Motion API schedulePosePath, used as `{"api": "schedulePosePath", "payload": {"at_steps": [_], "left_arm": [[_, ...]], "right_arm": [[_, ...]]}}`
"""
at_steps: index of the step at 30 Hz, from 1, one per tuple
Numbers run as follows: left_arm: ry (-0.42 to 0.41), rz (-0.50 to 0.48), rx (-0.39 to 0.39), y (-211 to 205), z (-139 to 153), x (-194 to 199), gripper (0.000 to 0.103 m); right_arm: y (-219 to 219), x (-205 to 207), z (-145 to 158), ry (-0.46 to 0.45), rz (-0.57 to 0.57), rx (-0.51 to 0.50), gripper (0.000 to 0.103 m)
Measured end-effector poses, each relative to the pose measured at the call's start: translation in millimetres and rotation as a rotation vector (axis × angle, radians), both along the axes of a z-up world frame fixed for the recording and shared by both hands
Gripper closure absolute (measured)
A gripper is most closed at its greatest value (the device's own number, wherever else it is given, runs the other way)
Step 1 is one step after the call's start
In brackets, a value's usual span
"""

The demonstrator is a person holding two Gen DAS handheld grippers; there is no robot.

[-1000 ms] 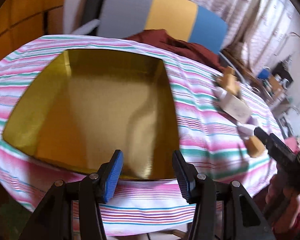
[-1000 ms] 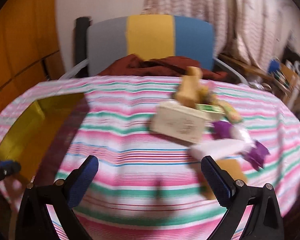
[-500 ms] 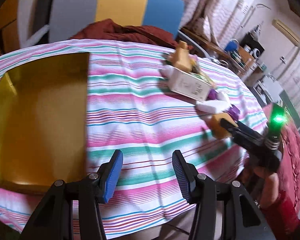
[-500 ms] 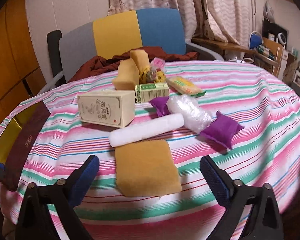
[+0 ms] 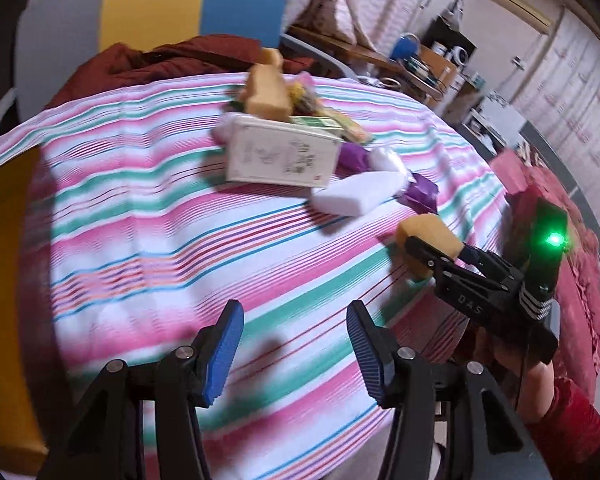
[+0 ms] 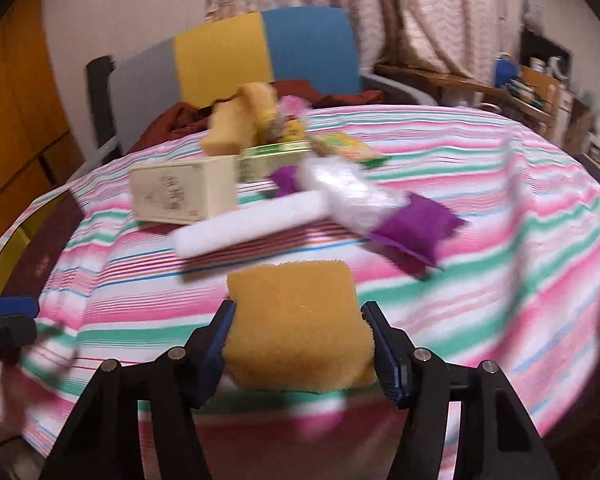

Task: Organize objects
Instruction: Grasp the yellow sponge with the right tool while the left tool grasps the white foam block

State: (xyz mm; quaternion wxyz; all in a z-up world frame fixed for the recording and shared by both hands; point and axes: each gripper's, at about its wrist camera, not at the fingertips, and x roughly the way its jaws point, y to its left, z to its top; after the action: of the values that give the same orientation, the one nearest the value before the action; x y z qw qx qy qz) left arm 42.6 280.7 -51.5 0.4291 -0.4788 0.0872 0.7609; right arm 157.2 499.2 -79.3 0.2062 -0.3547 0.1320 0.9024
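A yellow sponge [image 6: 296, 324] lies near the front edge of the striped tablecloth [image 6: 480, 184]. My right gripper [image 6: 298, 328] is shut on it, one blue pad against each side; it also shows in the left wrist view [image 5: 432, 252] with the sponge [image 5: 428, 232] in it. My left gripper [image 5: 296, 344] is open and empty above the cloth [image 5: 140, 220], left of the sponge. Behind lie a cream box [image 6: 184, 194], a white roll [image 6: 252, 224], a clear plastic packet [image 6: 348, 192] and a purple pouch [image 6: 416, 228].
The gold tray [image 5: 4, 280] lies at the far left, with a dark red lid [image 6: 40, 256] by it. More sponges [image 6: 236, 120], a green box [image 6: 276, 156] and small packets are piled at the back. A chair [image 6: 260, 56] stands behind the table.
My right gripper has moved forward and closed on the yellow sponge. My left gripper has swung further right, away from the gold tray.
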Motion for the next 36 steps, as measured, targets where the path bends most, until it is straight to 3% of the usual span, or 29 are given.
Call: {"api": "schedulePosePath", "payload": {"at_steps": [3, 5, 8, 16, 18, 20, 23, 28, 33, 36], "left_arm": [[-0.015, -0.041, 0.019, 23.0, -1.8, -4.1, 0.042], [-0.027, -0.065, 0.036, 40.5, -3.5, -8.5, 0.041], [0.005, -0.087, 0.02, 68.1, -6.2, -13.3, 0.041], [0.354, -0.186, -0.113, 113.8, -18.4, 11.0, 0.042], [0.427, -0.193, -0.178, 123.8, -26.8, 14.3, 0.047], [0.463, -0.2, -0.227, 129.6, -34.1, 13.2, 0.063], [0.501, -0.207, -0.212, 129.6, -36.8, 13.0, 0.075], [0.43, -0.204, -0.155, 119.1, -40.0, 5.0, 0.075], [0.291, -0.168, -0.039, 92.8, -40.2, -7.7, 0.081], [0.3, -0.155, 0.0, 75.6, -41.8, -2.3, 0.084]], "right_arm": [[16.4, 12.7, -2.2, 0.006, -0.084, 0.009, 0.04], [24.7, 18.4, -4.8, 0.04, -0.096, -0.051, 0.039], [18.7, 17.5, -6.7, 0.04, -0.097, -0.024, 0.038], [23.8, 21.9, -8.5, 0.073, -0.105, -0.077, 0.037], [23.9, 22.8, -8.7, 0.076, -0.106, -0.076, 0.037], [24.8, 21.6, -9.3, 0.079, -0.108, -0.079, 0.037], [24.9, 20.9, -9.4, 0.081, -0.108, -0.079, 0.037], [24.4, 21.6, -9.9, 0.084, -0.108, -0.075, 0.037], [22.8, 21.1, -10.1, 0.081, -0.111, -0.067, 0.037], [22.4, 20.6, -10.0, 0.078, -0.115, -0.066, 0.037]]}}
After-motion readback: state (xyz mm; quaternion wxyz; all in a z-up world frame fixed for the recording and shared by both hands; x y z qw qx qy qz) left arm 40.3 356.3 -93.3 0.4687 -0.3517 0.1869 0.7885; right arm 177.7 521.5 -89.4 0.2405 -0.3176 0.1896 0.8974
